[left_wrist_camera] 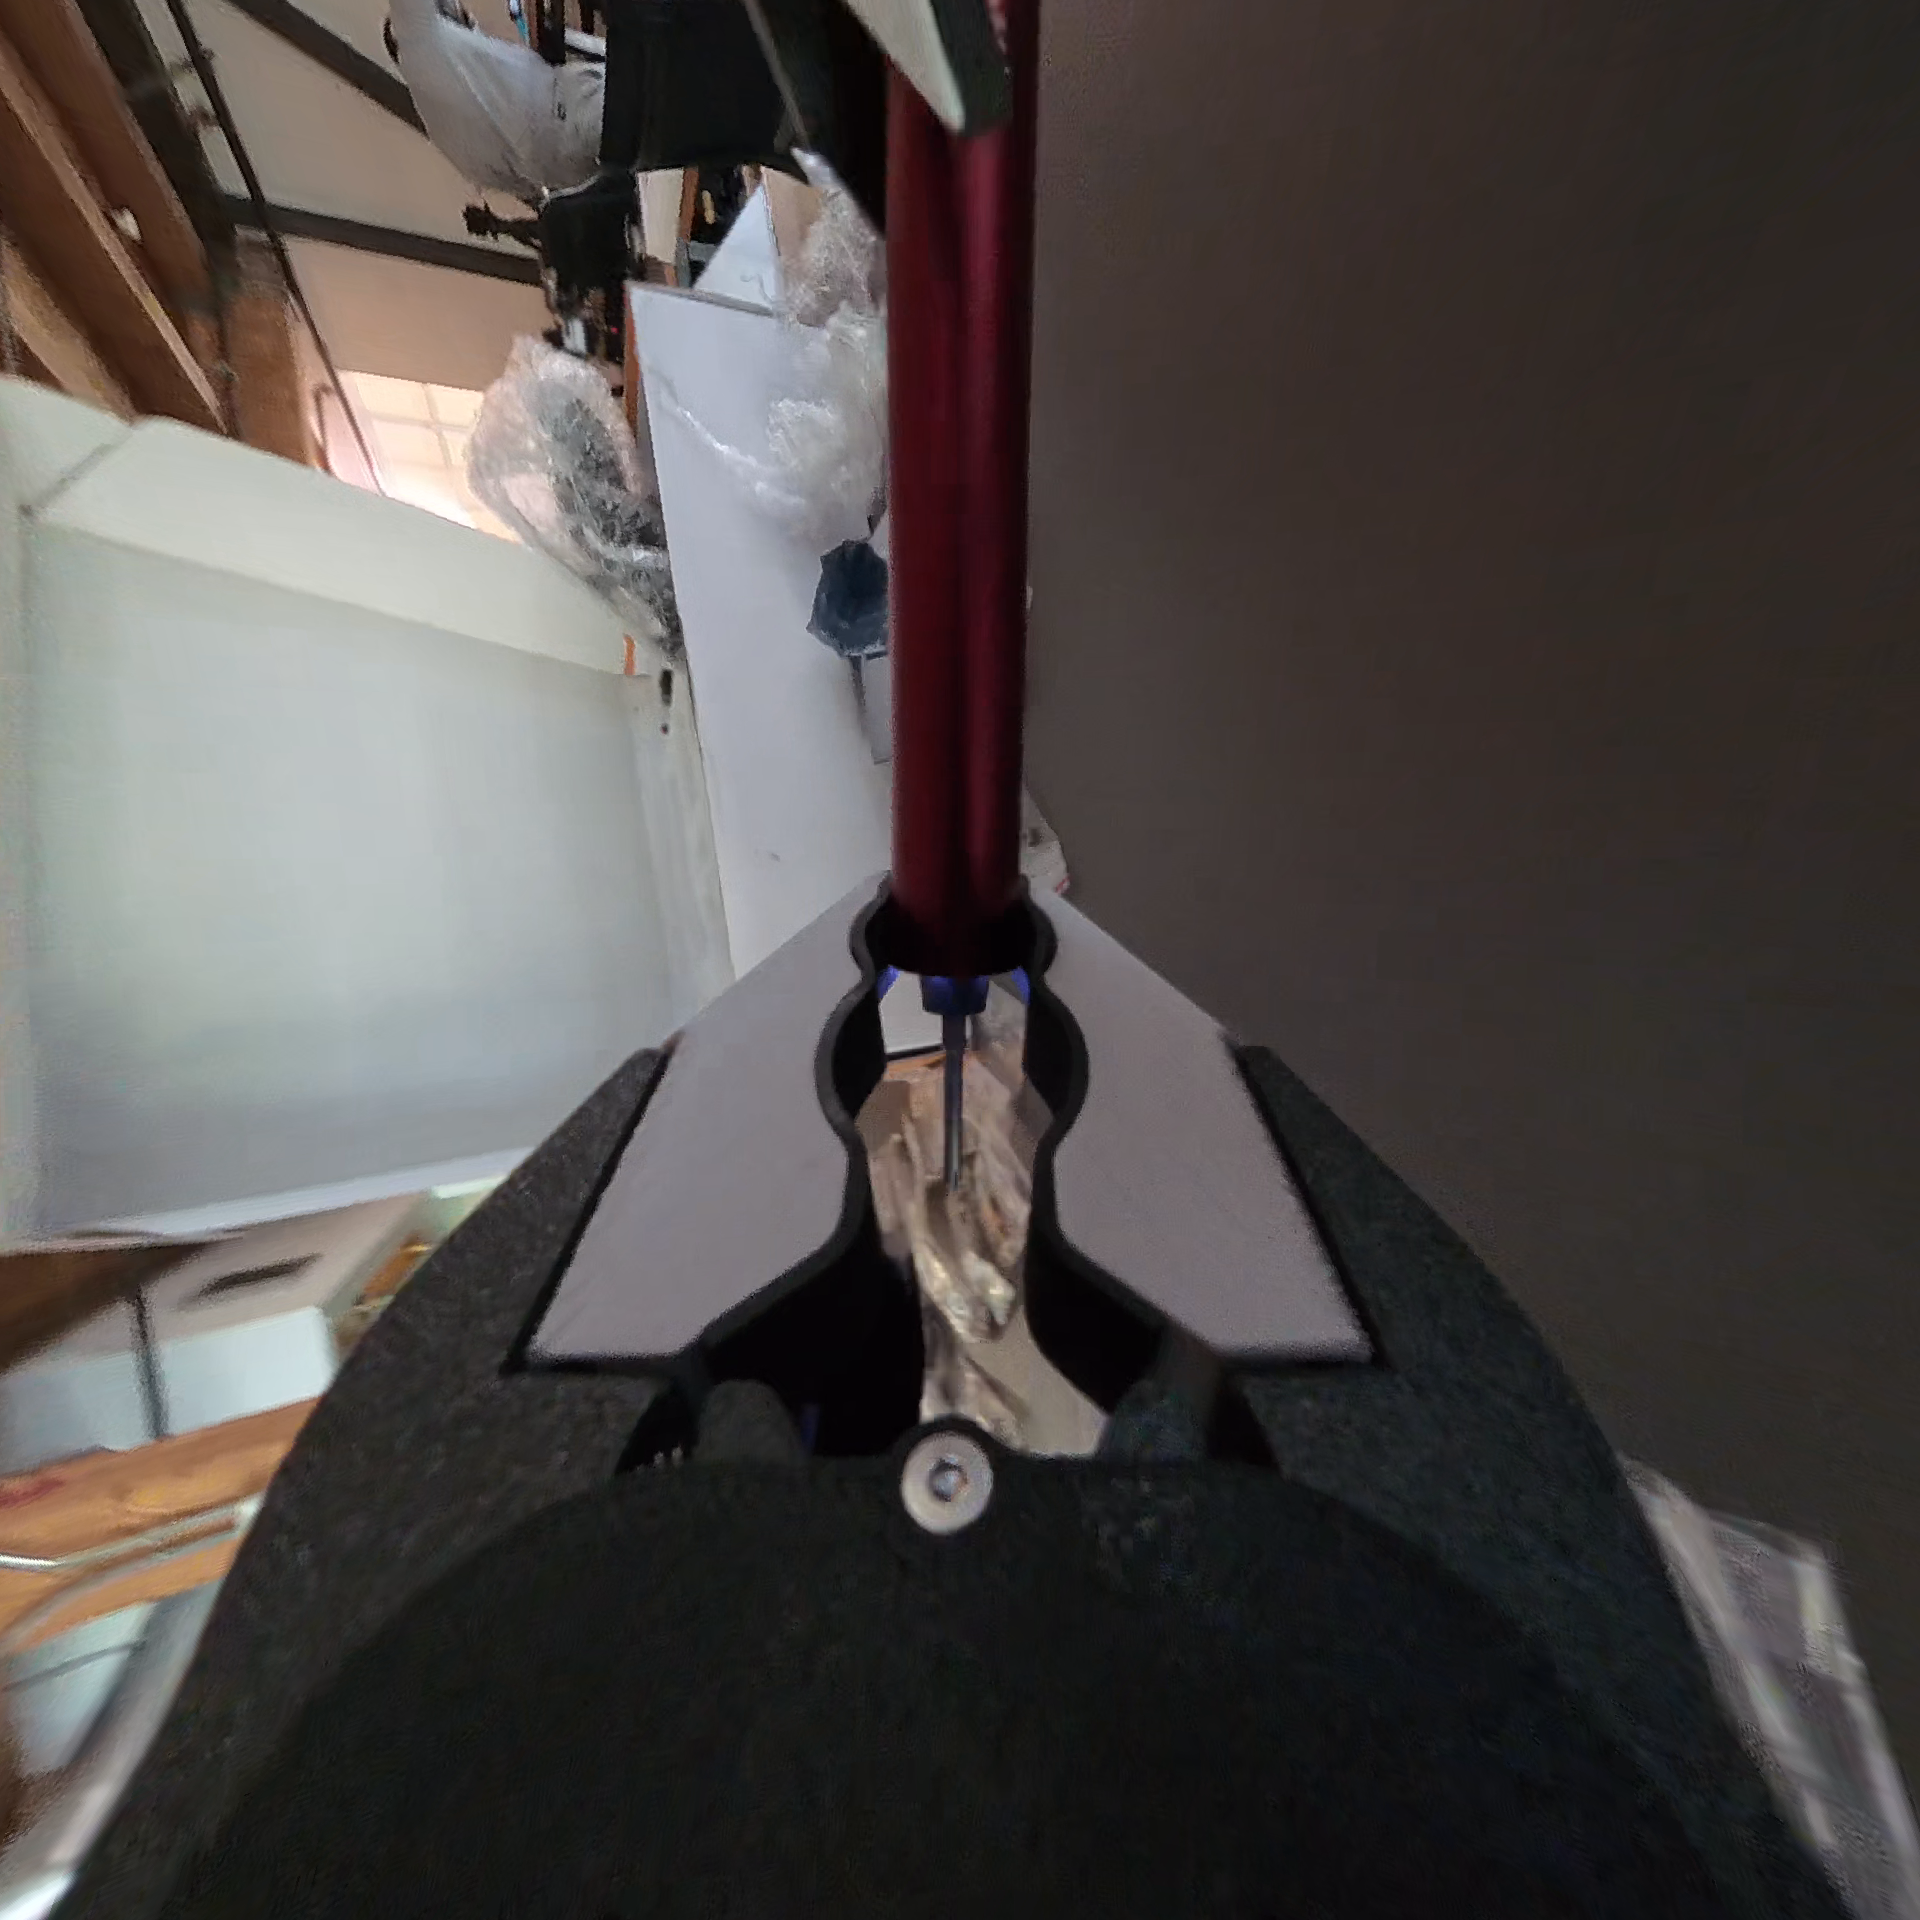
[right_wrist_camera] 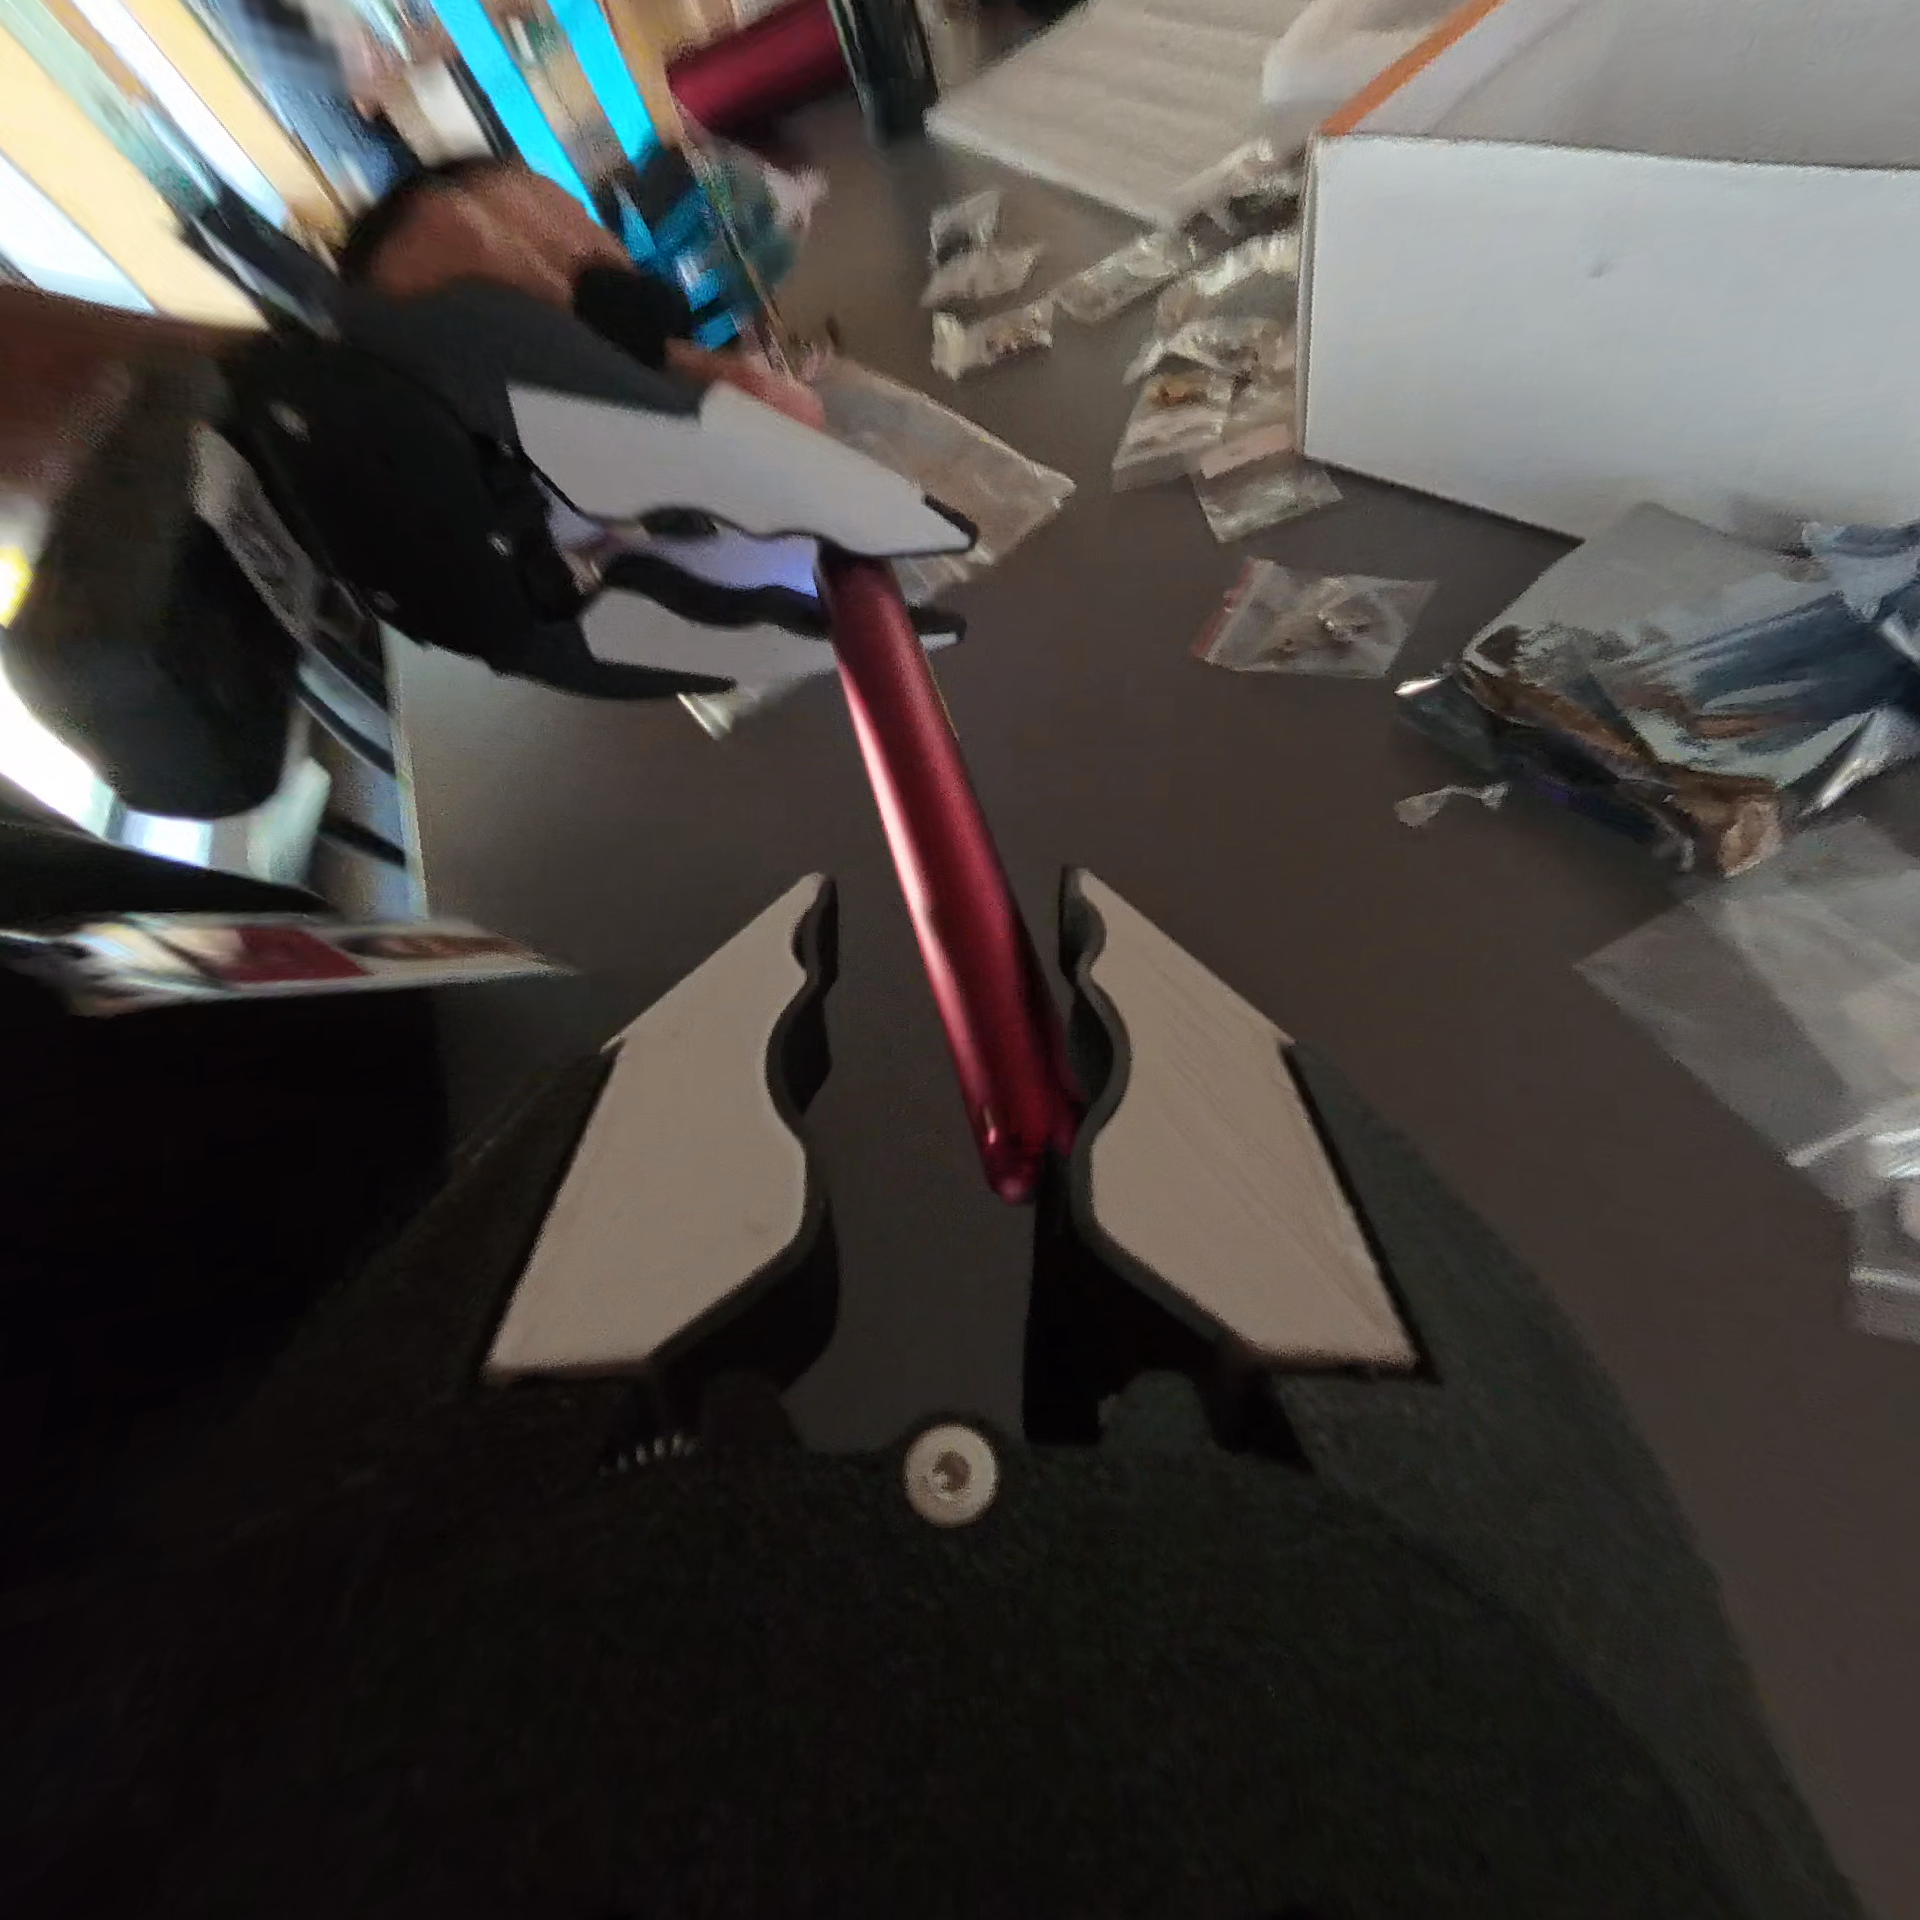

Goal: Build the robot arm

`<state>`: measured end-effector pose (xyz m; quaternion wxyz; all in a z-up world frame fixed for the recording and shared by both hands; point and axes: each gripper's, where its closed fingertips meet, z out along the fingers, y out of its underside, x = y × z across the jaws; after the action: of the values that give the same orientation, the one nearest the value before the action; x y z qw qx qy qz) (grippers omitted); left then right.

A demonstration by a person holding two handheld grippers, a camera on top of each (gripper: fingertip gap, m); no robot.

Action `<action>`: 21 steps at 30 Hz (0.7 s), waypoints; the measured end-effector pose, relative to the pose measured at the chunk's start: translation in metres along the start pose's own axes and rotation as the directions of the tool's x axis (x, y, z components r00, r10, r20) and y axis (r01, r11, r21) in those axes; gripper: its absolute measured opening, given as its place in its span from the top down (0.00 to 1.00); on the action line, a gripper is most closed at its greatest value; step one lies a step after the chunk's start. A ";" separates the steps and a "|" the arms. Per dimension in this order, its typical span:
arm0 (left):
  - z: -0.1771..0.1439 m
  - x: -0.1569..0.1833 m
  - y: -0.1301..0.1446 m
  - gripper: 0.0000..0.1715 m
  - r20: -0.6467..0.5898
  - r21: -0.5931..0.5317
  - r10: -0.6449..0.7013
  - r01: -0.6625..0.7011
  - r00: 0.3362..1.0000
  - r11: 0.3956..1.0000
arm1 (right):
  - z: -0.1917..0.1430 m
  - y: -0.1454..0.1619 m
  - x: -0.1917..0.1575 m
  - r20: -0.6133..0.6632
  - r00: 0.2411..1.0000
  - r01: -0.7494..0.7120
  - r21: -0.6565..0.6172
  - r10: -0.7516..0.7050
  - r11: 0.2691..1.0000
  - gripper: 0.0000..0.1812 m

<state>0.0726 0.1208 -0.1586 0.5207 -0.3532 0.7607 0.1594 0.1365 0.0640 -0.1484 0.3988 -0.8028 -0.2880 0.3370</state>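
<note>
My left gripper [left_wrist_camera: 956,920] is shut on a dark red screwdriver [left_wrist_camera: 958,520] near its blue collar. The thin metal bit [left_wrist_camera: 953,1112] points back between the fingers. The red handle runs forward, away from the camera. In the right wrist view the left gripper [right_wrist_camera: 930,582] shows at upper left, holding the same screwdriver [right_wrist_camera: 925,790] over the dark table [right_wrist_camera: 1299,790]. My right gripper [right_wrist_camera: 948,894] is open. The butt end of the handle lies between its fingers, against the inner side of the right finger [right_wrist_camera: 1226,1164]. A right finger tip also shows at the top of the left wrist view [left_wrist_camera: 935,62].
A white box [right_wrist_camera: 1610,332] stands at the back right. Several small clear bags of parts [right_wrist_camera: 1320,613] lie scattered before it. A crumpled silver foil bag [right_wrist_camera: 1662,717] and a clear plastic bag [right_wrist_camera: 1787,997] lie at the right. A person's hand [right_wrist_camera: 488,239] holds the left gripper. Spacing between my two grippers at the tips: around 9 cm.
</note>
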 end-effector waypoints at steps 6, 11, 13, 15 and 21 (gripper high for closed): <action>0.015 0.003 0.003 0.89 0.035 0.005 0.159 -0.159 0.987 0.987 | 0.055 0.006 0.017 -0.063 0.967 0.222 -0.265 -0.246 0.938 0.85; 0.017 0.016 0.028 0.87 -0.019 -0.103 0.112 -0.113 0.994 0.988 | 0.077 0.012 0.020 -0.067 0.957 0.243 -0.341 -0.281 0.908 0.87; -0.001 0.008 0.033 0.76 0.020 -0.106 -0.018 0.020 1.000 0.994 | 0.081 0.017 0.023 -0.081 0.955 0.238 -0.359 -0.284 0.903 0.87; -0.034 0.002 0.051 0.72 0.020 -0.133 -0.288 0.288 0.957 0.948 | 0.083 0.022 0.027 -0.106 0.956 0.212 -0.389 -0.272 0.896 0.87; -0.157 0.043 0.119 0.70 -0.097 -0.166 -0.924 0.910 0.369 0.380 | 0.087 0.027 0.033 -0.155 0.952 0.178 -0.424 -0.265 0.888 0.88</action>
<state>-0.1269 0.0927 -0.1486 0.4379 -0.7498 0.4709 -0.1559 0.0947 0.1124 -0.2210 0.2877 -0.8604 -0.3980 0.1359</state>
